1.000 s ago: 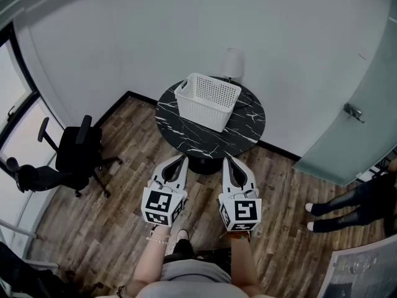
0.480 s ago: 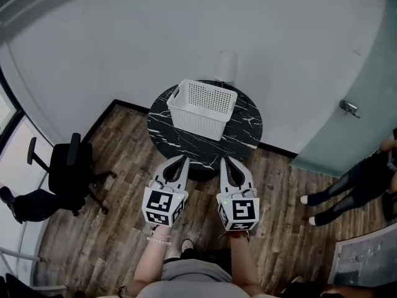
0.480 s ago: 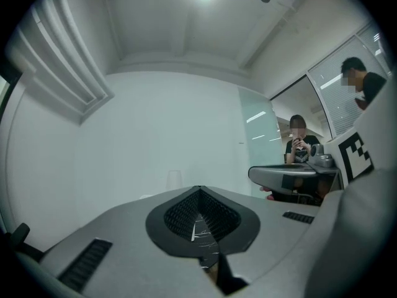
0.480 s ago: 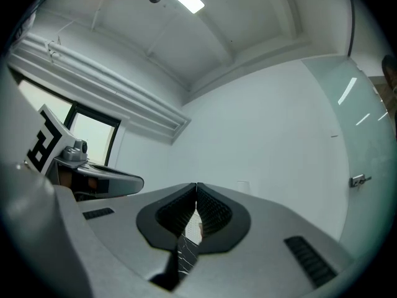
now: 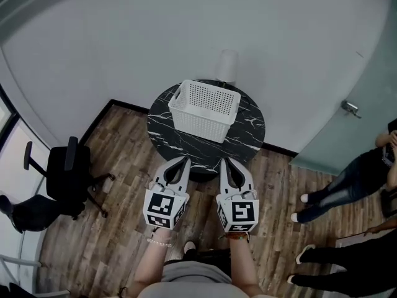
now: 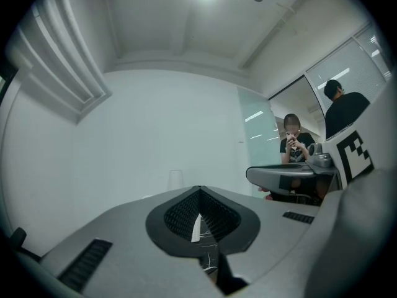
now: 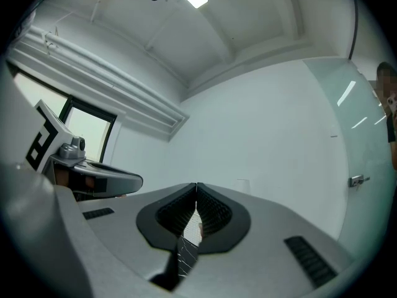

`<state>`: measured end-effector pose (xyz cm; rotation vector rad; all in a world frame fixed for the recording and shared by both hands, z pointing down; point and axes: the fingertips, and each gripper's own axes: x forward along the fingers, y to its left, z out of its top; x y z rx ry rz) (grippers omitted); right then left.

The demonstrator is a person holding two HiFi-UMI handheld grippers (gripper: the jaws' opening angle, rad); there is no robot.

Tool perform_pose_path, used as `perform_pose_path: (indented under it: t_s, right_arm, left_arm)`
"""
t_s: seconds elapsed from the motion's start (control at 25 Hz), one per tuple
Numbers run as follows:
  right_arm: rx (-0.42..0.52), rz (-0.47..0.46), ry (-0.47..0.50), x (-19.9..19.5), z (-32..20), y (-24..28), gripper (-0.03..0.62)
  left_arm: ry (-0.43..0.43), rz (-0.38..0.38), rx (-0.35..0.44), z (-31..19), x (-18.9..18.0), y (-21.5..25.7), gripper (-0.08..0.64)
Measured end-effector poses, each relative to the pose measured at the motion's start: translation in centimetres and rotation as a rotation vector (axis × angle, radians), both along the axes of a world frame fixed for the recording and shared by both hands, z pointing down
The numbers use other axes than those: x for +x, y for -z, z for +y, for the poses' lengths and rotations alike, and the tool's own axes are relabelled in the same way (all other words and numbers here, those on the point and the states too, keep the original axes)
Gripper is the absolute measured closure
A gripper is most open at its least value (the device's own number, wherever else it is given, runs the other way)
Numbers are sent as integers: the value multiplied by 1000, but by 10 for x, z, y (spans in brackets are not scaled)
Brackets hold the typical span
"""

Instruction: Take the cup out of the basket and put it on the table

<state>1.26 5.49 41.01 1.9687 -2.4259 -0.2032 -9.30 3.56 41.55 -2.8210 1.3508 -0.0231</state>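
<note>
Standing back from the round marble surface (image 5: 186, 143), the person holds the left tongs (image 5: 185, 161) and right tongs (image 5: 224, 162) side by side at 6 o'clock, short of its rim. A white perforated basket (image 5: 205, 109) sits near the surface's centre. No cup shows inside it from here, though a pale cup-shaped thing (image 5: 227, 65) stands at 12 o'clock behind it.

In the left gripper view, the left tongs (image 6: 198, 190) are clenched tip to tip on nothing.

In the right gripper view, the right tongs (image 7: 196, 186) are likewise pinched together and empty.

This looks like the approach, the reach not yet begun. Next, I judge, one pair must advance over the basket and spread wide to take the cup.
</note>
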Motion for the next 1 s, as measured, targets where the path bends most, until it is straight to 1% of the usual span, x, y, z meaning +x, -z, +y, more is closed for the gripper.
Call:
perform_pose_path:
  t_s: [0.32,0.52,0.68,1.0]
  right_arm:
    - [-6,15,-18,-5,-7,5,584]
    - [-7,20,-5,-5,-21,3,584]
    - [-14,10,8,0,-44,2,584]
    - [5,14,48,11,-99,20,584]
  left_arm:
    - [4,22,-12,-6,-11,-1,555]
    - [21,26,-17,-19,-12,-3,555]
    - [30,15,-17,-42,-8,-2,555]
    - [59,9,1,-91,7,15,555]
